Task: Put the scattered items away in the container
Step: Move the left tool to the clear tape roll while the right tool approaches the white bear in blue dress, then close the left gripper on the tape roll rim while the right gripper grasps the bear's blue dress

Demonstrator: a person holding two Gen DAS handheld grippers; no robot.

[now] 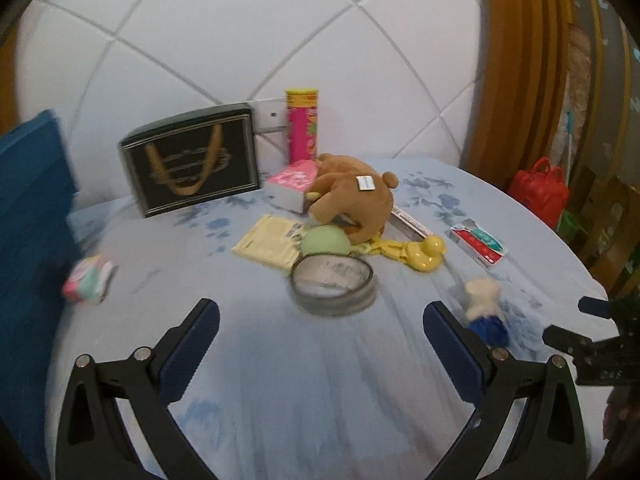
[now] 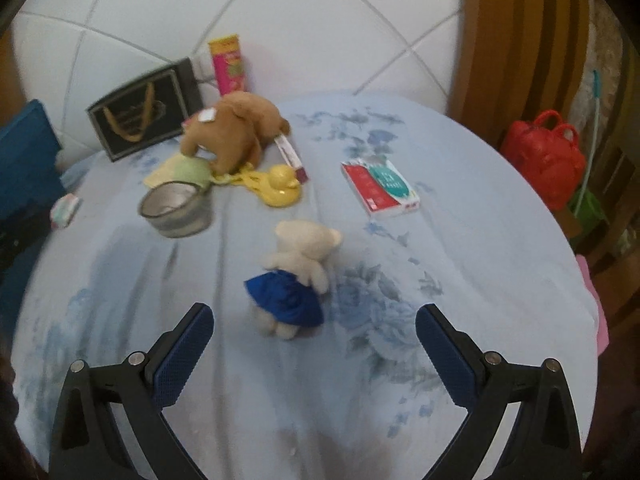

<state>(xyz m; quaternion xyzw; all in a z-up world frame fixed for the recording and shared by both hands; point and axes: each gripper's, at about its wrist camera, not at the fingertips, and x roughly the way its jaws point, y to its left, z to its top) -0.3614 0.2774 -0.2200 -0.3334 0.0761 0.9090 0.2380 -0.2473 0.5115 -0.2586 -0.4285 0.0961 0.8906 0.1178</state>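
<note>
Right tool (image 2: 314, 336): jaws wide apart, nothing between them; it hangs over the blue flowered bed cover (image 2: 460, 280)
Left tool (image 1: 320, 330): jaws likewise spread and empty; the round tin (image 1: 332, 282) lies just ahead of it, a little right of its centre line
Nearest thing: the small white bear in a blue dress (image 2: 294, 276) lies straight ahead of the right tool, just beyond the gap between its fingertips and slightly toward its left finger
Nearer hand: the right, by my judgement; from the left wrist view the same bear (image 1: 484, 308) sits off beside the left tool's right finger (image 1: 452, 344), outside the gap
Bear's long axis: runs near enough along the right tool's line of sight, leaning a touch to the right as it goes away
Bear's heading: head at the far end, feet toward the tool; it appears to lie on the cover, back uppermost, though blur leaves this unsure
Container: probably the dark gift bag with gold handles (image 2: 146, 110), standing far left against the white padded headboard (image 2: 320, 20), well apart from the bear
Coming move: a straight advance of the right tool should bring the dress between the jaws, closing across the body's short width
</note>
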